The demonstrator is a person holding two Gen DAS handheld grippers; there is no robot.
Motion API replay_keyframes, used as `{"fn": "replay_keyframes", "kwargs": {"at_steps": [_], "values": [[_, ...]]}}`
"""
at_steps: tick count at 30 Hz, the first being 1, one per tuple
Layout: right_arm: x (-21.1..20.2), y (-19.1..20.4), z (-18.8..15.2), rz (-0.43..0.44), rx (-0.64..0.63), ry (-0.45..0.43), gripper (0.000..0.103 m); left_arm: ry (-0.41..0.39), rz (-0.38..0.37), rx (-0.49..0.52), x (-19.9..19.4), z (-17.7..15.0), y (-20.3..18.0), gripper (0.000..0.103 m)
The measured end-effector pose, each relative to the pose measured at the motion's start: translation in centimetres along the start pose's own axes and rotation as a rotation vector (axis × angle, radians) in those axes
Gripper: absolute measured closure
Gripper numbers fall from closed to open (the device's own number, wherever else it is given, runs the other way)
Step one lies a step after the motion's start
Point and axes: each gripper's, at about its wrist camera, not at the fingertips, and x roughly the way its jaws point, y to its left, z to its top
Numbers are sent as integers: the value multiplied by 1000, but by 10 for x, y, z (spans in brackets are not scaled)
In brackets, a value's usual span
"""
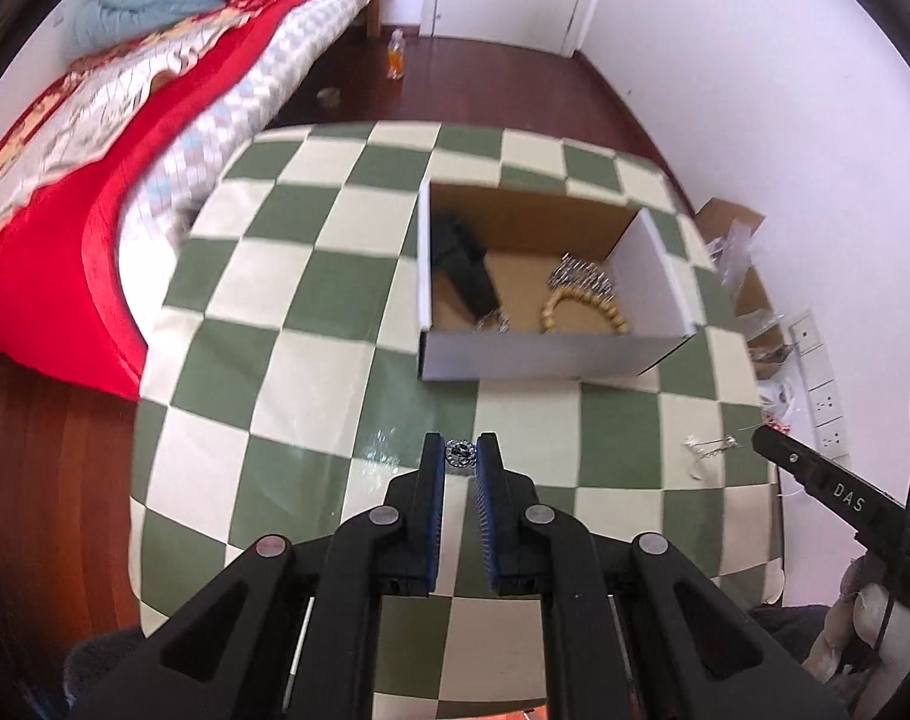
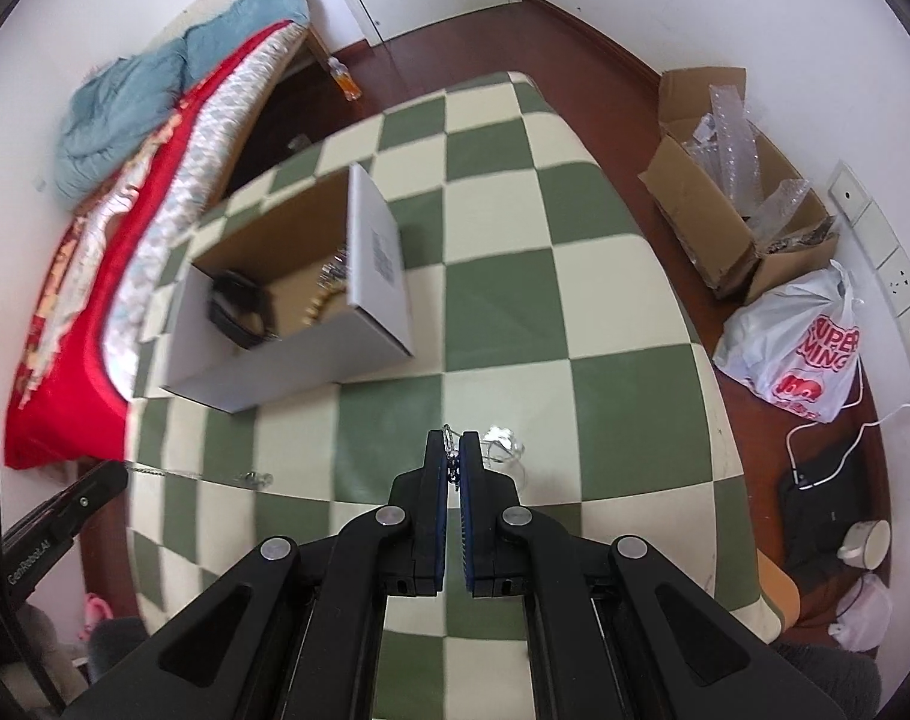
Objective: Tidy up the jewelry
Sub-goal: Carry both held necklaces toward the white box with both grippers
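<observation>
Left gripper point(image 1: 461, 456) nearly closed w/ a small sparkly ring point(image 1: 460, 452) pinched between its tips, just in front of the white box point(image 1: 533, 354) on the checkered table point(image 1: 311, 300). Right gripper point(image 2: 453, 450), near side of box too, jaws almost together on a thin silver chain point(image 2: 450, 450). Inside box: gold bead bracelet point(image 1: 581, 309), black item point(image 1: 464, 267).

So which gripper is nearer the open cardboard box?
Left, though only slightly. The left gripper sits straight in front of the cardboard box; the right gripper is off to the box's right, holding a chain.
</observation>
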Motion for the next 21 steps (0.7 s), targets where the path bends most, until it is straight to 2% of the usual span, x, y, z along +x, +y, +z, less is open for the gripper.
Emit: {"fn": "replay_keyframes", "kwargs": {"at_steps": [5,14,21], "values": [[-27,14,8,45,-17,-23,100,-42,-32,8,-24,11,-5,95],[-70,54,28,98,-122,-63,100,-122,-98,45,-75,39,-20,95],[-108,90,58,160,-176,-116,100,-190,-164,71,-112,80,-34,95]]}}
